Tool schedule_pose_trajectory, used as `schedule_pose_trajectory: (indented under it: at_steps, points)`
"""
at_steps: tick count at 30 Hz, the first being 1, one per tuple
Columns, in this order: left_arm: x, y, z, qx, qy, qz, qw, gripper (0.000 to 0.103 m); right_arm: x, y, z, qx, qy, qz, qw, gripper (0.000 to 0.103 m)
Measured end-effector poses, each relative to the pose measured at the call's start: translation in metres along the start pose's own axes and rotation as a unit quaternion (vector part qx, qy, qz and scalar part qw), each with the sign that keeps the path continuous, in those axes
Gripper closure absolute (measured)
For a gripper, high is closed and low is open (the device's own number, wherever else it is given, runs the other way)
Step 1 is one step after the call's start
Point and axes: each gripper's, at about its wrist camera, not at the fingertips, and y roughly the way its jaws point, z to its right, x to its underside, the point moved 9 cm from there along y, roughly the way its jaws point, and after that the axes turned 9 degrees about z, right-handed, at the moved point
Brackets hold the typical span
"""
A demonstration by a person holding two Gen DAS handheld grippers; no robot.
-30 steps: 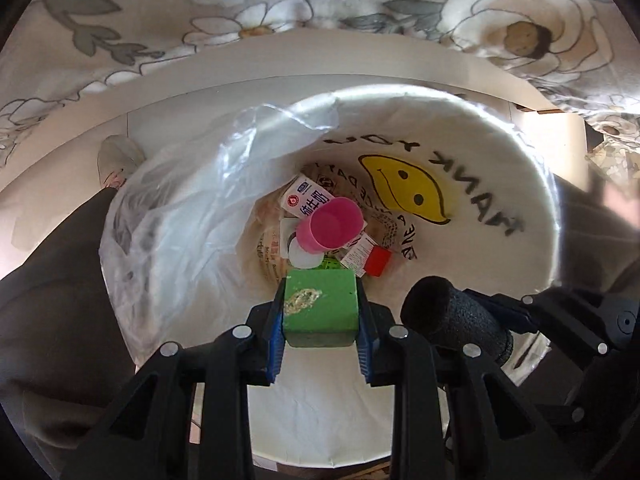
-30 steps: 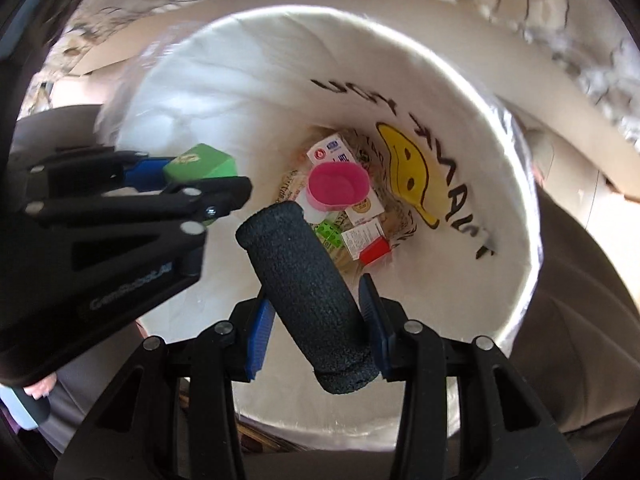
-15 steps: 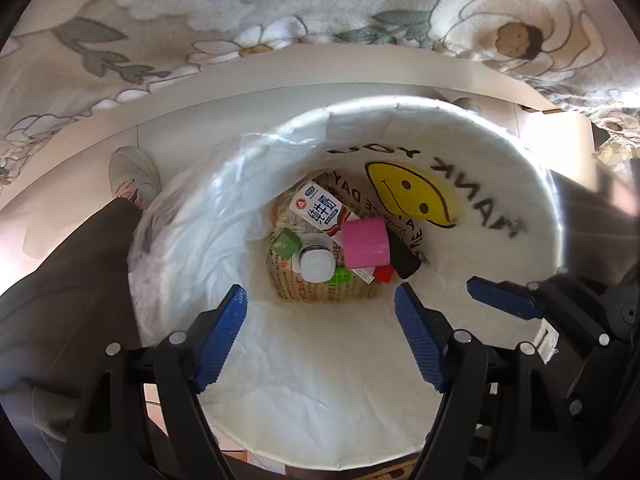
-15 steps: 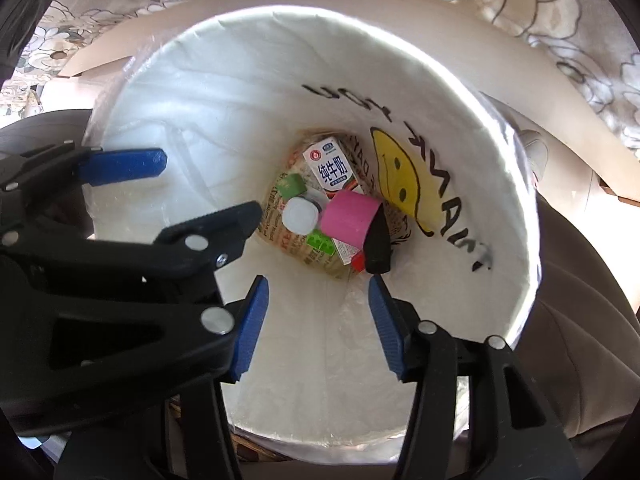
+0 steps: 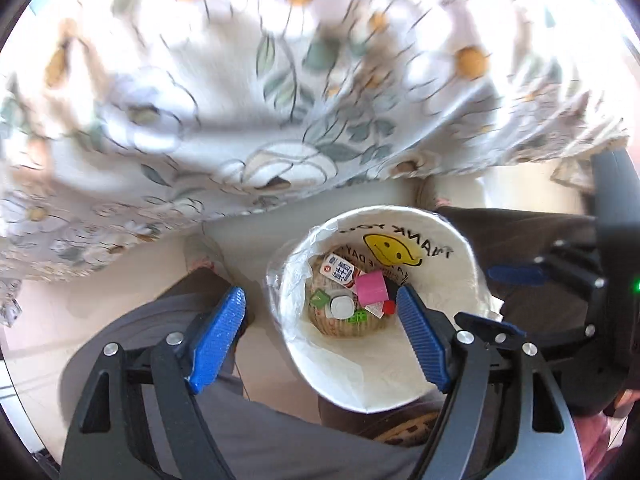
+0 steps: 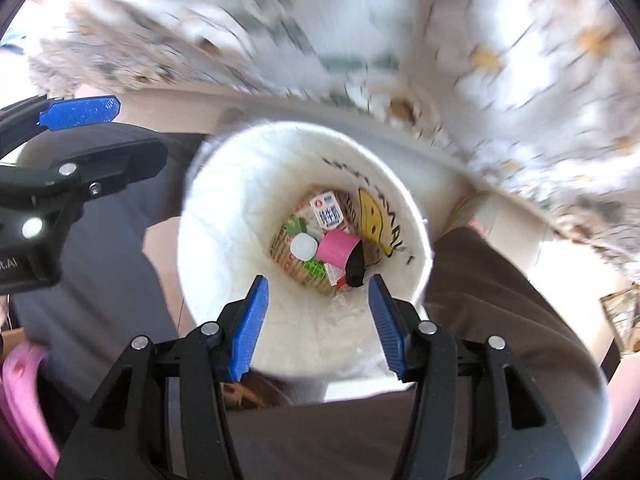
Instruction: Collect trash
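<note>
Both drops look done, so now we just clear out cleanly. Left gripper (image 5: 320, 336) fingers gape wide, right gripper (image 6: 316, 324) fingers sit partly open, neither holding anything. The trash is down in the bin (image 5: 460, 280): green block (image 5: 320, 300), black roller (image 6: 355, 268). We'd lift straight up so nothing snags the liner.

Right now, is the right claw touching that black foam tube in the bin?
Apart. The right wrist view shows the right claw open and empty above the bin, with the black foam tube lying at the bottom.
</note>
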Motion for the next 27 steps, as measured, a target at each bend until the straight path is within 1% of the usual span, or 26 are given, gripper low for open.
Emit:
schedule_pose_trajectory:
  at_steps: [2,5,8,11,13,14,15,16,17,18,20,22,23,24,27]
  points:
    - [-0.002,-0.027,0.006,-0.004,0.014,0.026,0.9996,0.022,0.001,-0.028,-0.006,0.0,-0.009,0.02,1.0,0.05]
    - [-0.003,-0.071,0.011,-0.007,0.028,0.071,0.997,0.021,0.004,-0.069,-0.016,0.015,-0.032,0.063,0.997,0.05]
    - [0.001,-0.114,0.019,-0.014,0.036,0.122,0.9917,0.017,0.009,-0.11,-0.031,0.041,-0.054,0.123,0.99,0.044]
    - [0.004,-0.156,0.028,-0.028,0.044,0.172,0.9837,0.015,0.013,-0.16,-0.048,0.077,-0.081,0.191,0.975,0.038]
    - [0.008,-0.181,0.033,-0.029,0.048,0.203,0.9775,0.013,0.017,-0.189,-0.057,0.104,-0.089,0.238,0.962,0.03]
    - [0.01,-0.192,0.034,-0.032,0.049,0.217,0.9743,0.013,0.02,-0.201,-0.06,0.109,-0.087,0.259,0.956,0.028]
    - [0.013,-0.201,0.034,-0.039,0.048,0.229,0.9715,0.012,0.022,-0.219,-0.064,0.107,-0.08,0.275,0.952,0.023]
    - [0.016,-0.21,0.034,-0.046,0.049,0.238,0.9689,0.011,0.027,-0.227,-0.067,0.1,-0.071,0.287,0.95,0.021]
    - [0.018,-0.217,0.033,-0.052,0.049,0.246,0.9665,0.01,0.03,-0.237,-0.069,0.094,-0.062,0.298,0.948,0.021]
    - [0.02,-0.222,0.034,-0.061,0.049,0.253,0.9643,0.009,0.032,-0.245,-0.07,0.098,-0.049,0.305,0.946,0.02]
    - [0.022,-0.231,0.033,-0.082,0.049,0.266,0.9594,0.008,0.038,-0.257,-0.069,0.122,-0.029,0.322,0.939,0.02]
    - [0.022,-0.234,0.034,-0.088,0.05,0.27,0.9576,0.008,0.04,-0.263,-0.07,0.161,-0.028,0.328,0.93,0.019]
    - [0.024,-0.234,0.035,-0.083,0.049,0.268,0.9585,0.008,0.042,-0.265,-0.07,0.178,-0.028,0.327,0.928,0.019]
    - [0.024,-0.232,0.037,-0.076,0.049,0.264,0.9603,0.008,0.043,-0.266,-0.07,0.185,-0.031,0.328,0.926,0.019]
    - [0.027,-0.225,0.043,-0.059,0.053,0.247,0.9658,0.008,0.043,-0.267,-0.069,0.178,-0.031,0.338,0.923,0.019]
